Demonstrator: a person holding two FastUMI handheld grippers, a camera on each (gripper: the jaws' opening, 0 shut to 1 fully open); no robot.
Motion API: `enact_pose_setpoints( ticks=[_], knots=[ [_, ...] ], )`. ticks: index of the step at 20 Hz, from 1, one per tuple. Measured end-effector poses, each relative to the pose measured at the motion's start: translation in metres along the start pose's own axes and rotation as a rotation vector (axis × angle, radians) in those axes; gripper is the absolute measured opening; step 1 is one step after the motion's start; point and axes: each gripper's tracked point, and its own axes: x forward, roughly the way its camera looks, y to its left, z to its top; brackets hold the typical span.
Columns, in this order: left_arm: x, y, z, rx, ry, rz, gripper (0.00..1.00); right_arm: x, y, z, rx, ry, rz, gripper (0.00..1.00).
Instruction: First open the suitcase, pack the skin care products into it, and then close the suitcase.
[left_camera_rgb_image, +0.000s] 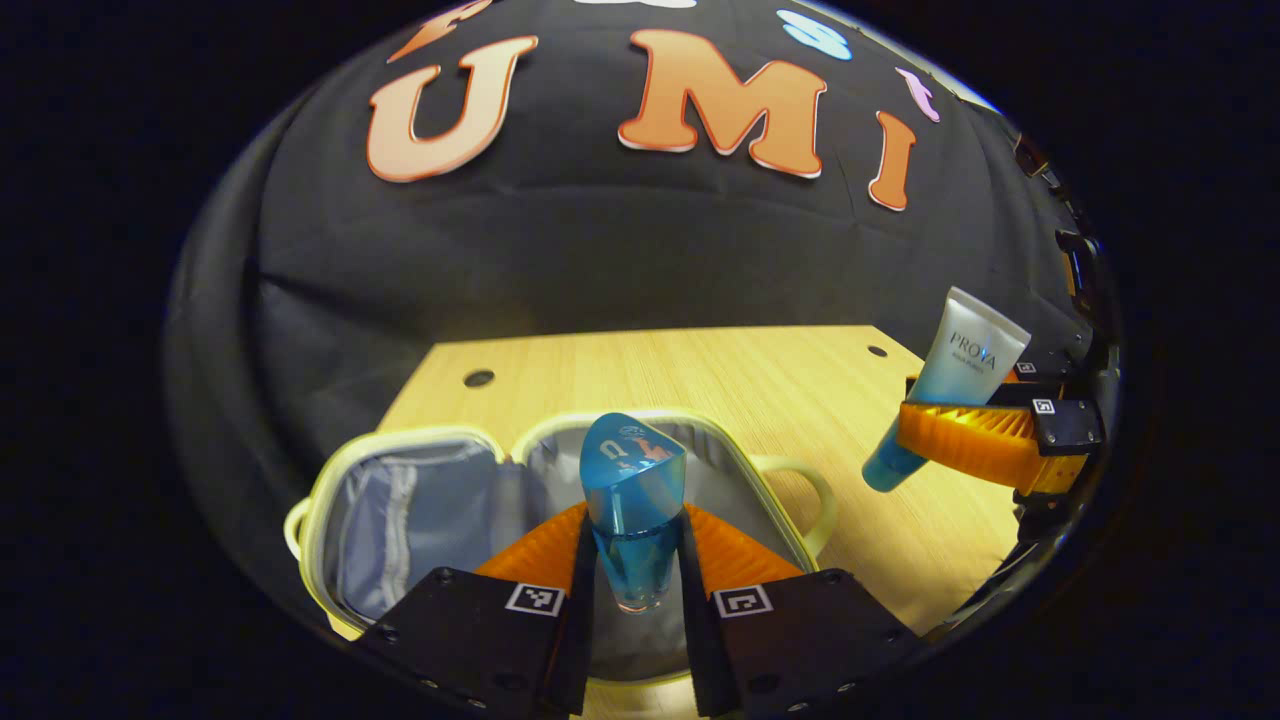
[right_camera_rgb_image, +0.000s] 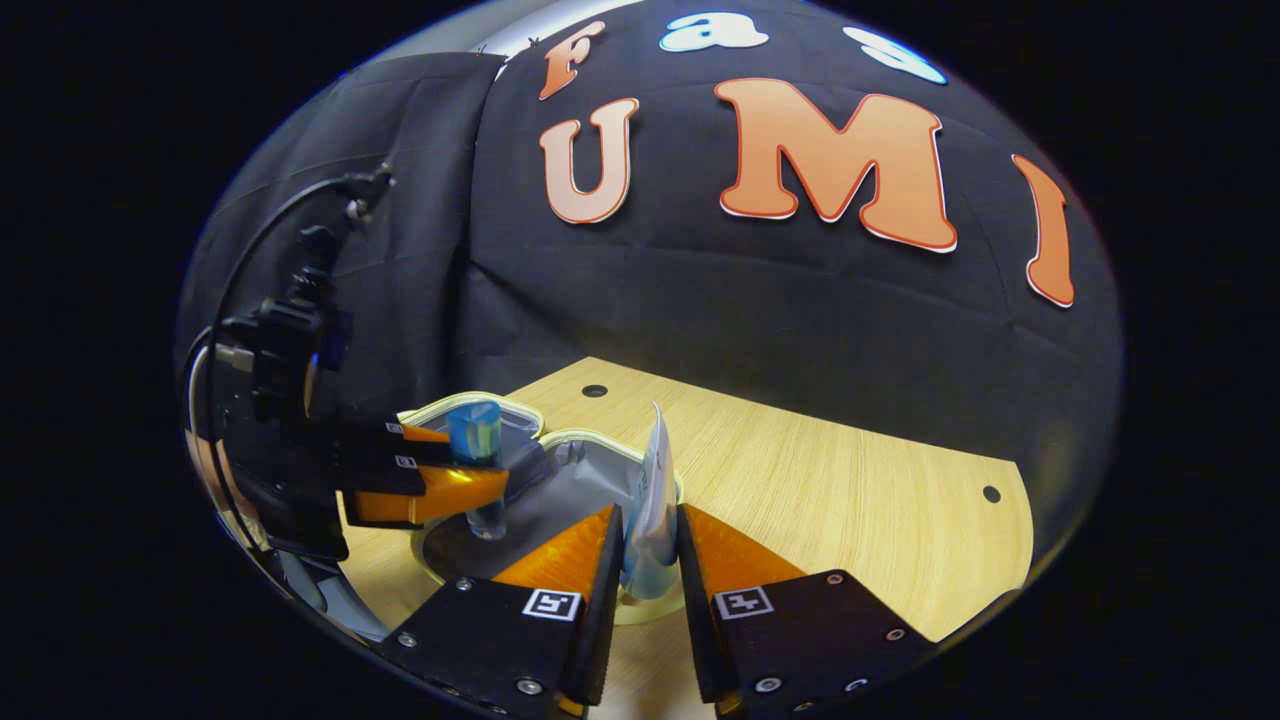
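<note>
Suitcase open on wooden table, grey lining exposed. Left gripper clamped on blue bottle above it. Right gripper clamped on white-blue tube, near suitcase's right edge.

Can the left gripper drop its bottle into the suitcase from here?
Probably yes. The left gripper holds the blue bottle right over the open suitcase, with nothing between them; the right gripper holds the tube off to the side.
</note>
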Motion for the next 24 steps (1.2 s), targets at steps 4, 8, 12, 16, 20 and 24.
enact_pose_setpoints(
  ticks=[4, 8, 12, 16, 20, 24],
  knots=[
    [0.024, 0.010, -0.043, -0.025, 0.153, -0.039, 0.40, 0.008, 0.015, -0.016, 0.024, 0.030, -0.017, 0.35],
    [0.042, 0.015, -0.060, -0.004, 0.238, -0.083, 0.40, 0.014, 0.020, -0.029, 0.061, 0.055, -0.042, 0.35],
    [0.055, 0.015, -0.053, 0.073, 0.294, -0.066, 0.40, 0.021, 0.019, -0.034, 0.089, 0.067, -0.062, 0.35],
    [0.068, 0.013, -0.055, 0.081, 0.348, -0.046, 0.40, 0.027, 0.019, -0.038, 0.119, 0.085, -0.069, 0.35],
    [0.085, 0.019, -0.082, 0.026, 0.463, -0.017, 0.42, 0.032, 0.022, -0.043, 0.134, 0.109, -0.059, 0.35],
    [0.089, 0.025, -0.082, -0.043, 0.453, -0.027, 0.47, 0.036, 0.023, -0.049, 0.134, 0.139, -0.048, 0.35]
  ],
)
